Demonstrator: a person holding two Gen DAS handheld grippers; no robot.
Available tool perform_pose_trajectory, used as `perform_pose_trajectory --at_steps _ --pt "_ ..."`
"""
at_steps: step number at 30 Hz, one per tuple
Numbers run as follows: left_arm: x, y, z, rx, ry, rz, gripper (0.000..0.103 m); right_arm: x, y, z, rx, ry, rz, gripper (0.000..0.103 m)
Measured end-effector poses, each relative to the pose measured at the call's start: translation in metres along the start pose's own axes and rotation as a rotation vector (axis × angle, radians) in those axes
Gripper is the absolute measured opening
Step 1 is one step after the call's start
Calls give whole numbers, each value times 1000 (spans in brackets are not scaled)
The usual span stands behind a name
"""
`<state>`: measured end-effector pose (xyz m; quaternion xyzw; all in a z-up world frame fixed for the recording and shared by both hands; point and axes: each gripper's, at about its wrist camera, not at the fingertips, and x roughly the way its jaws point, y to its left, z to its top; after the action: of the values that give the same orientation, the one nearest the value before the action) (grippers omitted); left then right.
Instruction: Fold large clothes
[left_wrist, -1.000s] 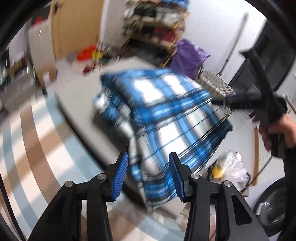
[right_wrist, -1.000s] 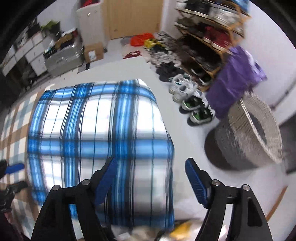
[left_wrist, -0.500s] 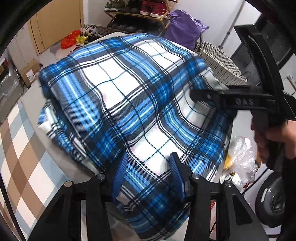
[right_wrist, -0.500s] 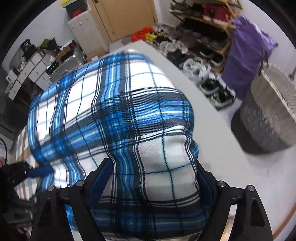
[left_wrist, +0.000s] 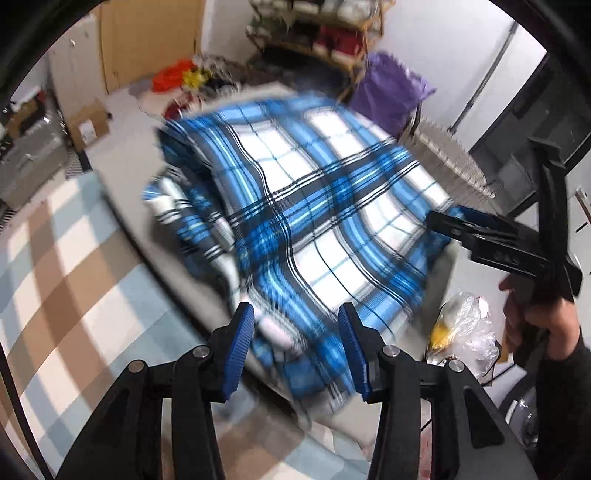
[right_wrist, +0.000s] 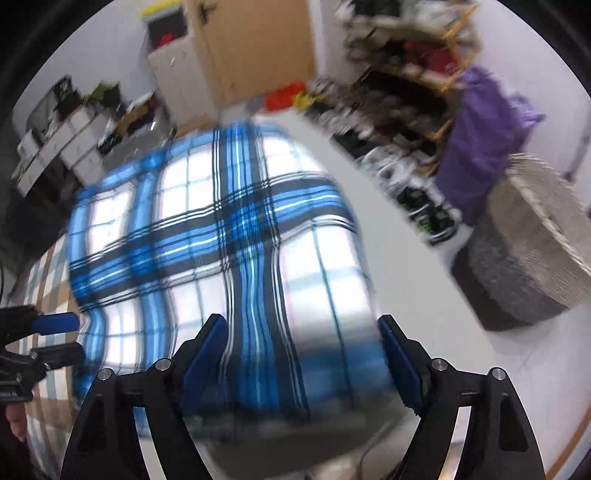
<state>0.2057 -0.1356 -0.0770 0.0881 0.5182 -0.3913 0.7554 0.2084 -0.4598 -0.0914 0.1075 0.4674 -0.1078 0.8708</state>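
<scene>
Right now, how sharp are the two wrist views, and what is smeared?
Left wrist: fisheye bend, plaid cloth and shelves motion-smeared, left gripper crisp. Right wrist: stronger blur over cloth, shoes and basket; right gripper sharp, white checks glary.

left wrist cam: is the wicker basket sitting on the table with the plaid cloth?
No, the wicker basket stands on the floor beyond the table, past the far edge of the plaid cloth.

We see a woven basket (right_wrist: 532, 243) on the floor. Just beside it hangs a purple bag (right_wrist: 480, 147); behind that stands a shoe rack (right_wrist: 417, 66). Well left of the basket is a wooden door (right_wrist: 258, 48).
</scene>
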Motion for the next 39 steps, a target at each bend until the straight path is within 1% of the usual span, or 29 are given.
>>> perform_pose_trajectory --at_steps 1,2,3,4,5,6,7,8,9,10,11,12,13,14,15,16,19,22,24,26,29,33,35,39 --pt "-12 -3 -7 0 -27 2 42 -18 2 -8 12 -44 6 83" --pt "-27 -9 -17 0 -58 12 47 -35 6 -15 19 -88 20 83" --pt "-37 -10 -23 0 -82 15 56 -62 13 -28 33 -154 43 85" --pt "-48 -13 -30 -7 -114 20 60 -81 21 -40 42 -194 54 89" --pt "-60 -11 -39 -15 -152 33 68 -93 27 -47 46 -222 60 91" --pt "-74 -14 -51 -12 -189 44 71 -118 38 -67 60 -285 66 92" --pt "-86 -18 -62 -3 -221 48 71 -133 46 -80 72 -317 64 97" --pt "-97 -22 -74 10 -251 55 71 -149 55 -95 82 -352 65 99" --pt "-103 -21 -79 20 -274 64 72 -163 63 -109 80 -388 79 99" --pt "-113 -23 -92 23 -307 88 72 -175 71 -120 75 -416 79 100" --pt "-123 -22 -104 19 -347 109 73 -188 81 -134 68 -447 59 101" --pt "-129 -19 -109 18 -374 114 83 -196 89 -139 57 -468 33 101" --pt "-136 -18 -117 14 -404 122 86 -207 99 -151 40 -496 -24 103" --pt "-145 -18 -128 4 -446 133 86 -218 110 -165 34 -530 -88 103" --pt "-155 -20 -139 3 -491 136 86 -224 113 -171 28 -550 -113 103" --pt "-164 -21 -149 13 -524 136 86 -232 121 -182 20 -569 -126 103" --pt "-178 -25 -169 11 -570 169 86 -253 141 -208 40 -618 -141 103" --pt "-184 -26 -188 10 -575 141 87 -268 153 -226 45 -673 -137 103" --pt "-186 -25 -199 10 -588 145 87 -276 162 -238 23 -694 -147 103" --pt "-189 -26 -212 9 -614 169 87 -280 166 -249 16 -707 -153 103" --pt "-191 -26 -221 11 -643 208 87 -285 172 -264 6 -718 -150 103" --pt "-192 -34 -224 31 -670 257 87 -288 177 -277 -24 -710 -190 103" --pt "-192 -37 -222 38 -687 259 87 -293 179 -285 -35 -720 -201 103" --pt "-189 -39 -216 19 -701 239 87 -303 180 -287 -42 -735 -211 103"
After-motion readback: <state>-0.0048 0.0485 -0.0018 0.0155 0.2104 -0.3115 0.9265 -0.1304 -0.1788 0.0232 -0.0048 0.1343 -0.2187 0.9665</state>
